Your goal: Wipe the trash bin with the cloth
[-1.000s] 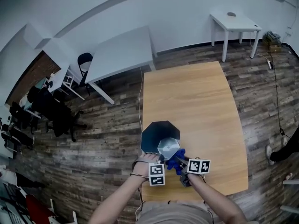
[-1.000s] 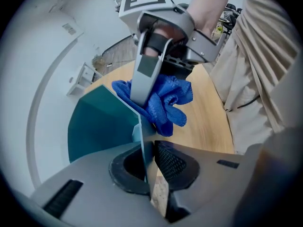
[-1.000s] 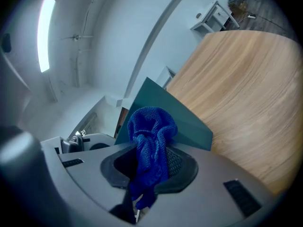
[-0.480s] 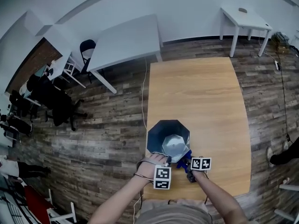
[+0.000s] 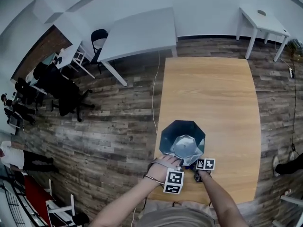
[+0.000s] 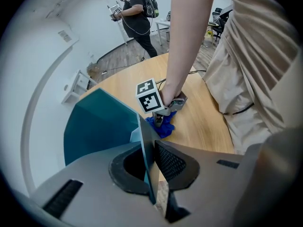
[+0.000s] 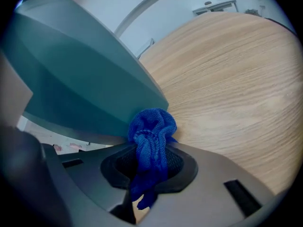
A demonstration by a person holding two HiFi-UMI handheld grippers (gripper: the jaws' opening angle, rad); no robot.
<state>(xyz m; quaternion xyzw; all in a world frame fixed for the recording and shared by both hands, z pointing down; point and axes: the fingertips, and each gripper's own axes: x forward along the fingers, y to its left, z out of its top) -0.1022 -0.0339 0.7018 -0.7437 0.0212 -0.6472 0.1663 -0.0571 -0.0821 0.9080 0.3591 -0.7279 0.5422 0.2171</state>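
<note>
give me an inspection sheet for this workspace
surface: wooden table, bare apart from the bin
job's things: teal bin upright near the table's near edge; blue cloth bunched against its outer wall, low down
clutter: nothing seen
grippers: left gripper shut on the bin wall; right gripper shut on the cloth
cables: cable on the floor left of the table; another at right
surroundings: plank floor, white tables, chairs, person standing far off
</note>
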